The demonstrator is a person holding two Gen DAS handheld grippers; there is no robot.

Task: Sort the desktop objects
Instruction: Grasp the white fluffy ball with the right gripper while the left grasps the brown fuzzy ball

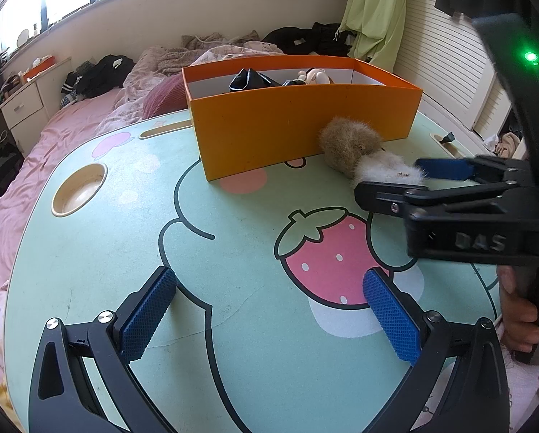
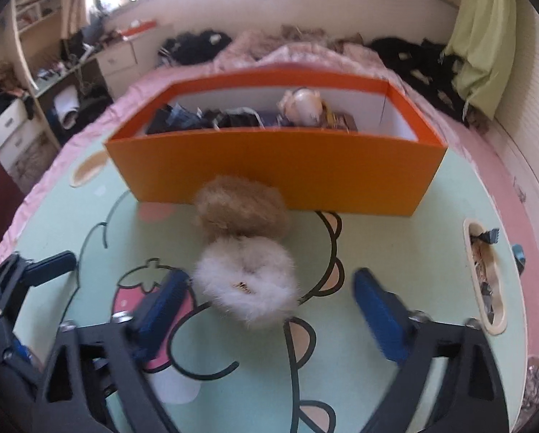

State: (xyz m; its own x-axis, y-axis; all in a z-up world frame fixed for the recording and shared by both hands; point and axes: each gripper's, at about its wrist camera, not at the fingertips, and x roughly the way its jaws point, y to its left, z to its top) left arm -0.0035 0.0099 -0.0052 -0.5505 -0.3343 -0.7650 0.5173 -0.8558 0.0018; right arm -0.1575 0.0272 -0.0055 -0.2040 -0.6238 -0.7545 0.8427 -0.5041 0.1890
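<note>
Right claw (image 2: 269,299): jaws spread wide, straddling white fluffy scrunchie (image 2: 246,288); left pad just beside fluff, contact uncertain owing to blur. White scrunchie lies flat on table (image 2: 395,245), touching tan fluffy scrunchie (image 2: 242,205) behind it. Tan scrunchie rests against front wall of orange box (image 2: 276,169). Box holds dark items and pale round object, stands at far side of table. Left claw (image 1: 269,310): jaws spread, gripping nothing, hovering over strawberry print (image 1: 327,256). Bed (image 1: 71,133) beyond table.
</note>
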